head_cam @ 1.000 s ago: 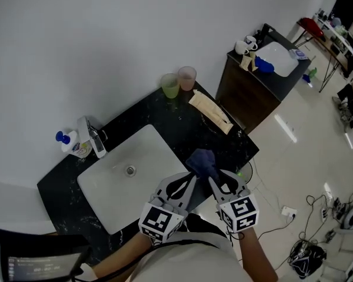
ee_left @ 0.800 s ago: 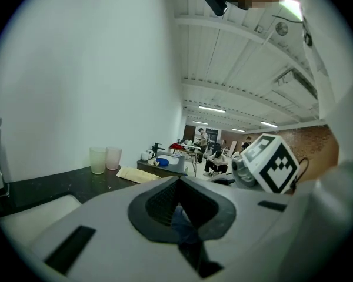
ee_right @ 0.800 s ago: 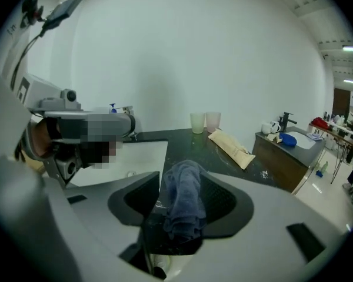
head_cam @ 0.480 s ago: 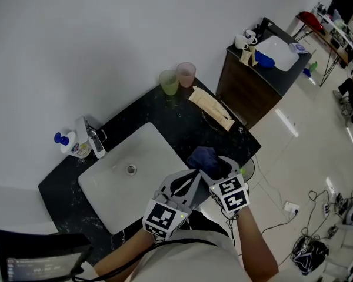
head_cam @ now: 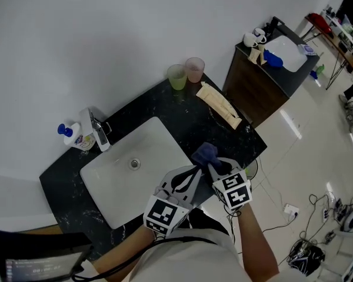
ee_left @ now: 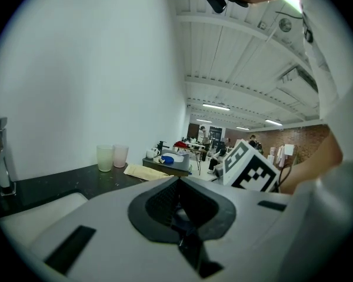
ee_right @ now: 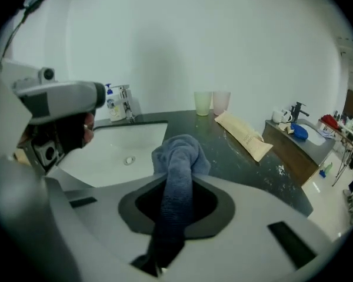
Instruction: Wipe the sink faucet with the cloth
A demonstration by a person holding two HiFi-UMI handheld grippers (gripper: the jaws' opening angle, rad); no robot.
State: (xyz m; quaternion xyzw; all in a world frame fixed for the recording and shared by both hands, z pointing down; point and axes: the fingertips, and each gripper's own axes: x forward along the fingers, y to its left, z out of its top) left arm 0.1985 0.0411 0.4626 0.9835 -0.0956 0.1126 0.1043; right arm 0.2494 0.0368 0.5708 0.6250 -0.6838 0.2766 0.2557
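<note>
The right tool (head_cam: 215,168) is closing on the dark blue cloth (ee_right: 179,160), bunched into a roll; the left tool (ee_left: 177,185) is closed, empty

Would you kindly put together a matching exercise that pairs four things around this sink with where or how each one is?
Things:
1. cloth
2. faucet
3. green cup
4. beige packet

Descriptions:
A. lying flat on the dark counter
B. standing upright beside a pink cup
C. dark blue and bunched up
D. at the back edge of the sink, next to a blue-capped bottle

Pairs: 1-C, 2-D, 3-B, 4-A
</note>
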